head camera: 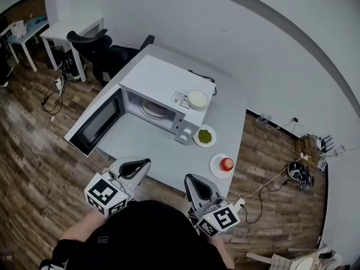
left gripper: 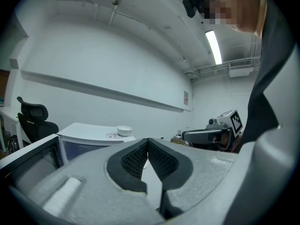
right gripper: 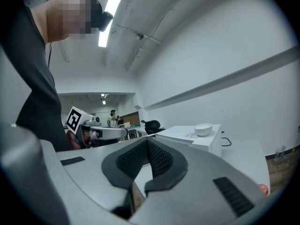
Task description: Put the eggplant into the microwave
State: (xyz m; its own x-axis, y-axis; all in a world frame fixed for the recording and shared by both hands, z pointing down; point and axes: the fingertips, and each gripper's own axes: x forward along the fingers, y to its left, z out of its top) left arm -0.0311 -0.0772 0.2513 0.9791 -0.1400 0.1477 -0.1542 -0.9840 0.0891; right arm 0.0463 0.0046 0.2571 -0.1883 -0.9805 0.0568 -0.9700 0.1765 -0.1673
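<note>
The left gripper (head camera: 142, 163) and right gripper (head camera: 190, 178), both clenched and empty, hang at the table's (head camera: 163, 148) near edge. The eggplant (head camera: 156, 108) lies well beyond them, inside the open microwave (head camera: 169, 86).

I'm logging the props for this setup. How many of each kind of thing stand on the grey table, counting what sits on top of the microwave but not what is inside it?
Microwave: 1
Bowl: 1
Plates: 2, the plate of green food and the plate with a red fruit
Total: 4
</note>
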